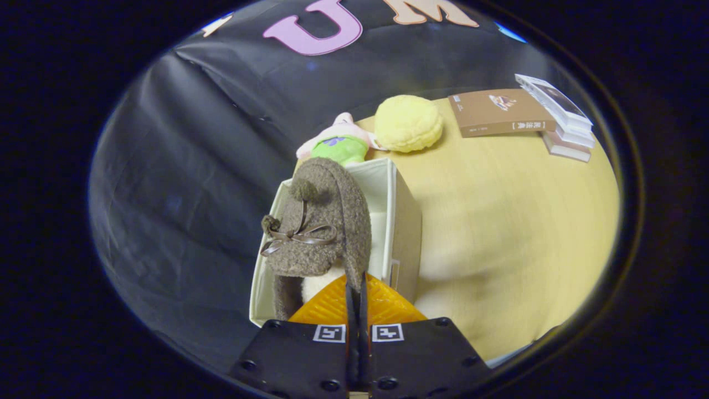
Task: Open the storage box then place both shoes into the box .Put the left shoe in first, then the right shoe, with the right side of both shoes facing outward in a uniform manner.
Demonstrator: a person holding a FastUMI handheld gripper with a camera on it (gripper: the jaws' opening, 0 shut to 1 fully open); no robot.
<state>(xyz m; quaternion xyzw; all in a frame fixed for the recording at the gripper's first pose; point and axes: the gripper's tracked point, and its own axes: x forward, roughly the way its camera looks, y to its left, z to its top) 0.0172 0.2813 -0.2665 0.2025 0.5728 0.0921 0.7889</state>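
A fuzzy brown shoe [318, 221] with a ribbon bow and pom-poms hangs over the open cream storage box [407, 221]. My gripper [357, 288] is shut on the shoe's rear edge, both fingers pinching the collar with hardly any gap between them. The shoe's toe points away from me, above the box's opening. The box stands at the near left corner of the wooden table [515, 221]. The inside of the box is mostly hidden by the shoe, so I cannot tell what lies in it.
Beyond the box lie a pink and green plush toy [338, 143] and a yellow round plush [408, 123]. A brown book [498, 112] and a stack of books [562, 119] sit at the table's far side.
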